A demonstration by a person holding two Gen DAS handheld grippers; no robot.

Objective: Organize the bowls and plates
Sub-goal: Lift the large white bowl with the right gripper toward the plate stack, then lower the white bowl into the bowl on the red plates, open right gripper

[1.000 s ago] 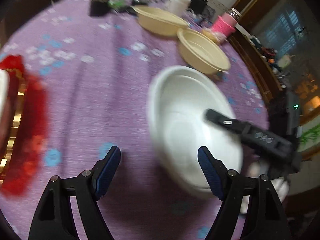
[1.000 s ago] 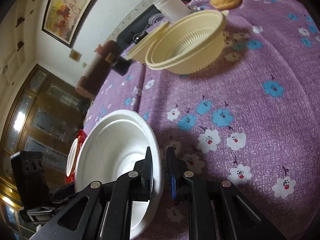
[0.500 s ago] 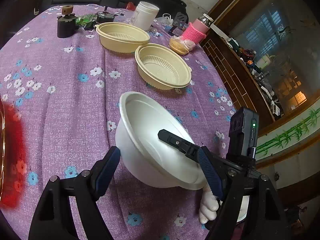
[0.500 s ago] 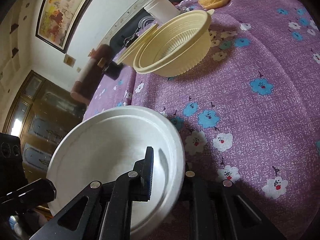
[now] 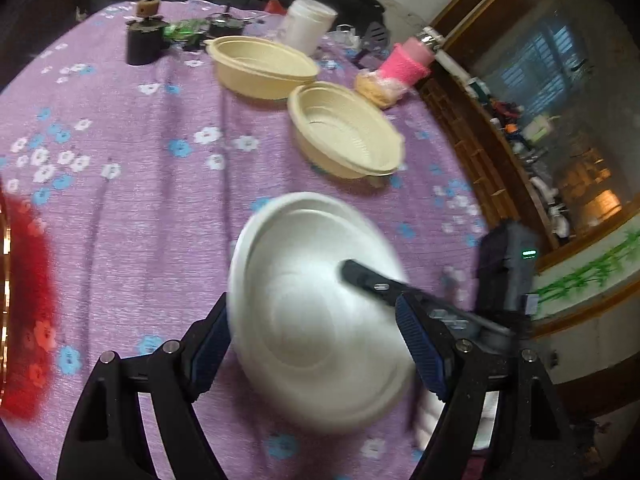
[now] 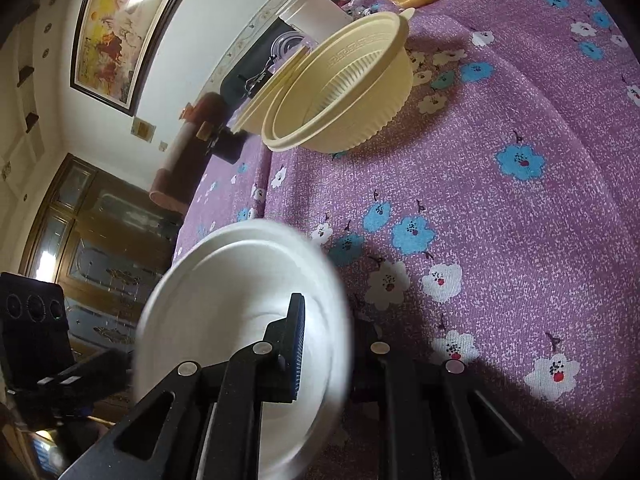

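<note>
**White bowl in hand, stacking barely begun**

My right tongs [image 6: 320, 344] are pinched nearly closed on the rim of the white bowl [image 6: 236, 292], holding it tilted above the purple surface [image 6: 520, 240]. My left tongs [image 5: 316, 344] stand wide and empty, the bowl between them. Two cream bowls [image 5: 344, 132] sit side by side further off; I judge everything remains unsorted.

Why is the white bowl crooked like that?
The white bowl is tipped up off the purple tablecloth because the right tool pinches its rim. The two yellow bowls sit flat.
</note>
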